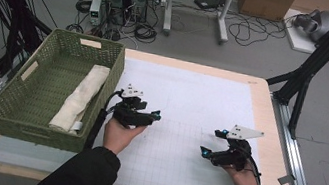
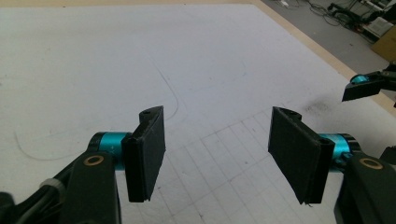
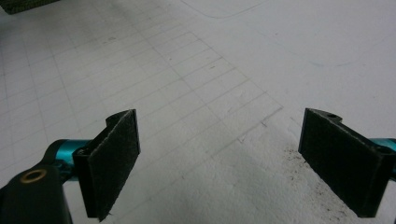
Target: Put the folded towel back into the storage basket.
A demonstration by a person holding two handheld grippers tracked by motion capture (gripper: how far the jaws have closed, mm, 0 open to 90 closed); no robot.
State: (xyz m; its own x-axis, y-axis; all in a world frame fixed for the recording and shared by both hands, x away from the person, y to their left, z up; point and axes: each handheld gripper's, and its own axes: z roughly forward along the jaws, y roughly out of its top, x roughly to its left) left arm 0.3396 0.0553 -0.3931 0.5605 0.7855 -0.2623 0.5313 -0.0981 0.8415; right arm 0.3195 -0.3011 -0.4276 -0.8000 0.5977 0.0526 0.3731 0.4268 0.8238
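My left gripper (image 1: 148, 116) near basket (image 1: 44, 103) at worktop's left edge, jaws wide, empty. My right gripper (image 1: 212, 141) toward right edge, jaws wide, empty too. Cloth (image 1: 81, 96) folded, lying lengthwise inside basket along its right wall. I judge cloth stowed, both grippers parked over bare mat (image 1: 192, 97), free for next move.

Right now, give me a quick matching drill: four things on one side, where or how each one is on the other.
Things:
1. folded cloth
2. left claw
3. right claw
4. green basket

Places or states:
A. open over the mat, beside the basket
B. at the table's left edge
C. lying inside the basket
D. open over the mat near the table's right side

Pairs: 1-C, 2-A, 3-D, 4-B
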